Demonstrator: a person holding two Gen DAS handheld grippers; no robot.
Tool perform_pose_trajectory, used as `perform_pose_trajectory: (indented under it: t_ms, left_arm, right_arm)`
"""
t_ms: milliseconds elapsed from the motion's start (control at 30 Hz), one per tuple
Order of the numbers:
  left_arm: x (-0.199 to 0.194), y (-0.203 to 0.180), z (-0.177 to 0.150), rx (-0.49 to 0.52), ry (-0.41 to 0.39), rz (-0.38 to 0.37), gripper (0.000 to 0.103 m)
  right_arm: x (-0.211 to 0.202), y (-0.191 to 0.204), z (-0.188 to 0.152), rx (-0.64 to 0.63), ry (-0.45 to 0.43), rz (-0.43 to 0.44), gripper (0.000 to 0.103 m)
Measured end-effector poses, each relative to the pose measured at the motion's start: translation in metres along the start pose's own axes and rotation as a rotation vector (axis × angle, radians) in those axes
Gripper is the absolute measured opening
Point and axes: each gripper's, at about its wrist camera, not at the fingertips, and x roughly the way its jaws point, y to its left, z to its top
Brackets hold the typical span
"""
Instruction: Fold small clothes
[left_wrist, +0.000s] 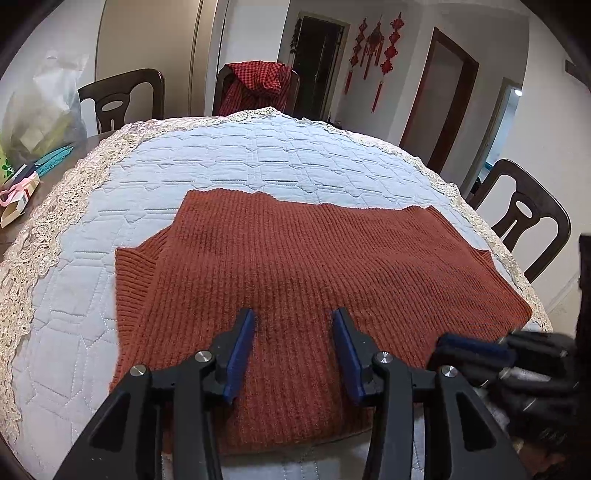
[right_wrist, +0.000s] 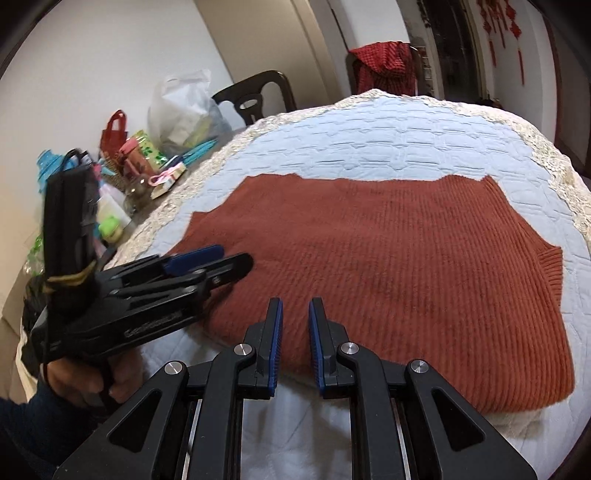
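Rust-red ribbed knit, the sweater (left_wrist: 295, 280) lies flat mid-table on the quilted cloth (left_wrist: 221, 155), ready for folding. The left gripper (left_wrist: 293, 332) hangs at its six-o'clock hem, jaws apart and empty; the right gripper (right_wrist: 295, 317), narrowly parted, holds nothing.

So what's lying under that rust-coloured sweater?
The sweater lies flat on a pale blue quilted cover with a lace edge. Whatever lies directly beneath the knit is hidden.
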Motion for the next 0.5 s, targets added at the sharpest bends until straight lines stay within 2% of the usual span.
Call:
perform_pose_trajectory:
  t_ms: [267, 500]
  left_arm:
    - [-0.014, 0.004, 0.002, -0.005, -0.024, 0.023, 0.047]
    - [-0.031, 0.039, 0.007, -0.074, -0.075, 0.086, 0.053]
  right_arm:
    - [0.006, 0.001, -0.005, -0.006, -0.001, -0.008, 0.014]
    - [0.005, 0.0, -0.006, 0.008, 0.0, 0.005, 0.014]
